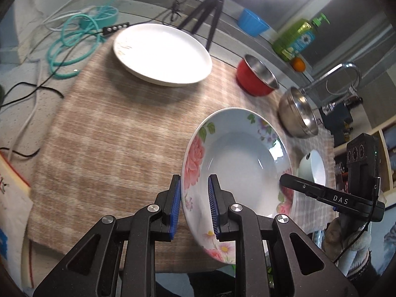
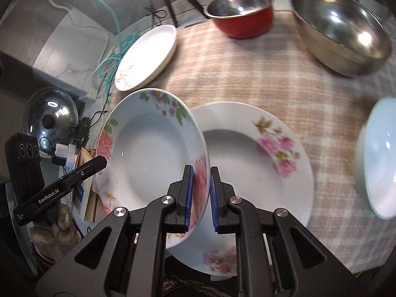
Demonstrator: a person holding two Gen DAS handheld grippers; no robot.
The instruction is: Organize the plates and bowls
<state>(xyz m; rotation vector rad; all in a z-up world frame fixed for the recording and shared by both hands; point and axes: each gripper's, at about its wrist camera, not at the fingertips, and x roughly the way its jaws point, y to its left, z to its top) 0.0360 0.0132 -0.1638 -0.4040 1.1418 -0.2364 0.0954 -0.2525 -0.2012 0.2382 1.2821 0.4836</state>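
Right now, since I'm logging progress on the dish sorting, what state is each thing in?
Flowered deep plate: lifted and tilted, gripped at opposite rims.
Left gripper: shut on its rim.
Right gripper: shut on its rim.
Second flowered plate: flat on the checked cloth.
White plate: flat, empty.
Red bowl: upright, empty.
Steel bowl: upright, empty.
Pale bowl: on the cloth, empty.
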